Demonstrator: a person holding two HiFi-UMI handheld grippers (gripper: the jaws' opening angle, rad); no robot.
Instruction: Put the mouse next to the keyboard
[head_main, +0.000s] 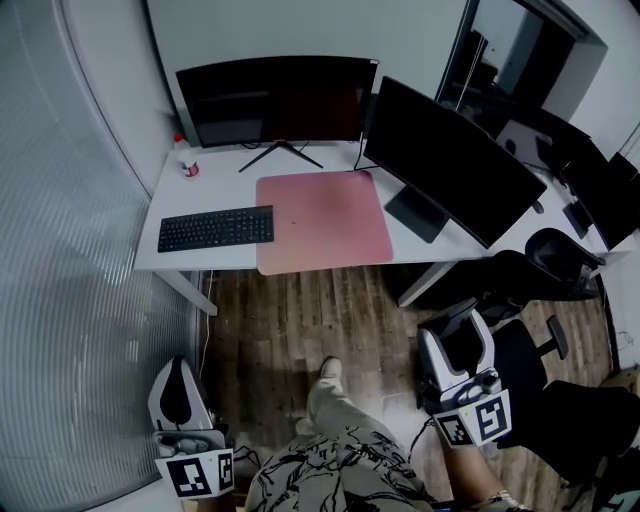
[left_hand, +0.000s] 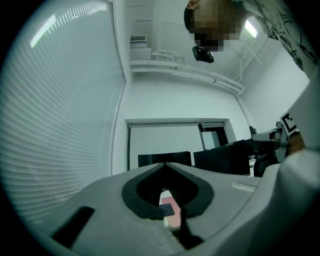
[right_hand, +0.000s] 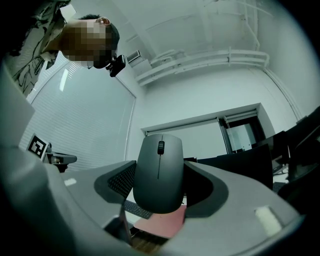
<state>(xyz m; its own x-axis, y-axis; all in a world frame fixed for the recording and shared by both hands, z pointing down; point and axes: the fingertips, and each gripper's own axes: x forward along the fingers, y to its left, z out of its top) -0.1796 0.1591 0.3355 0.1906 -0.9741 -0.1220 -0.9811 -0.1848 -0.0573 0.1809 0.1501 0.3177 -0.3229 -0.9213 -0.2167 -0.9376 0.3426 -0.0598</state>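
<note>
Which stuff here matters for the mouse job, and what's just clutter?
Job: mouse, gripped in the right tongs; keyboard; desk.
Lying about: pink mat; back monitor; side monitor; office chair.

A dark grey mouse (right_hand: 159, 172) is held upright, wheel end up, mid-frame in the right gripper view. A black keyboard (head_main: 216, 228) is laid flat left of centre.

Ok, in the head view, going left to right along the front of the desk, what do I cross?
Black keyboard → pink desk mat → base of the right-hand monitor.
</note>
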